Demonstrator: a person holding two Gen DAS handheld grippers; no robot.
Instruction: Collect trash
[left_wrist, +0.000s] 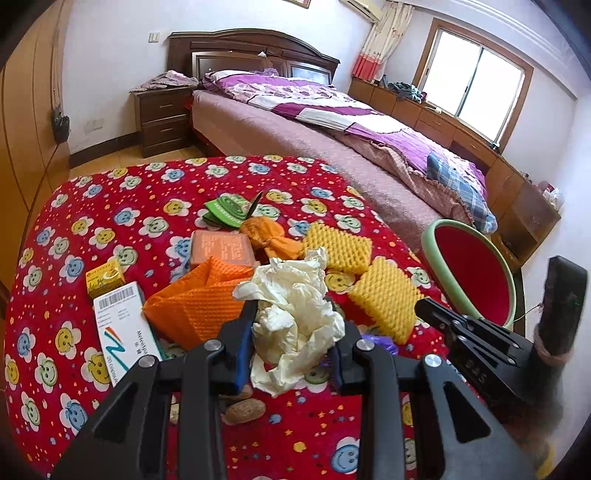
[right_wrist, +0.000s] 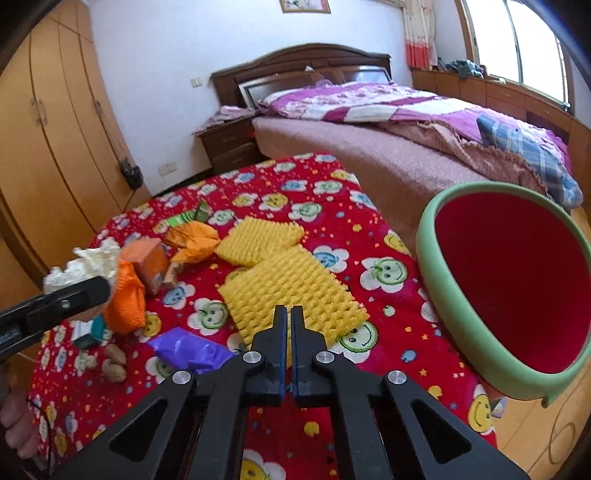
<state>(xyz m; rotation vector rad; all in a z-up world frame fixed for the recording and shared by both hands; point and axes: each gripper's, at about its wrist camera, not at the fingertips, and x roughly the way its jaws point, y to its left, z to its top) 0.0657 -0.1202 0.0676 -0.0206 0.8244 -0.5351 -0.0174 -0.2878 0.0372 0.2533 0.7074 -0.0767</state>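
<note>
My left gripper (left_wrist: 291, 325) is shut on a crumpled white tissue (left_wrist: 295, 317) and holds it above the red flowered table cover (left_wrist: 110, 206). The tissue also shows at the left of the right wrist view (right_wrist: 92, 264). My right gripper (right_wrist: 289, 314) is shut and empty, hovering over a yellow foam net (right_wrist: 291, 291). A green-rimmed red bin (right_wrist: 509, 295) stands tilted at the table's right edge; it also shows in the left wrist view (left_wrist: 472, 266). More trash lies on the table: an orange foam net (left_wrist: 199, 302), an orange wrapper (left_wrist: 269, 236), a purple bag (right_wrist: 188, 349).
A white medicine box (left_wrist: 122, 328), a small yellow box (left_wrist: 105, 277), a green packet (left_wrist: 227, 210), an orange box (left_wrist: 221, 249) and walnuts (right_wrist: 114, 365) lie on the table. A bed (left_wrist: 332, 122) stands behind, wardrobes (right_wrist: 55, 129) to the left.
</note>
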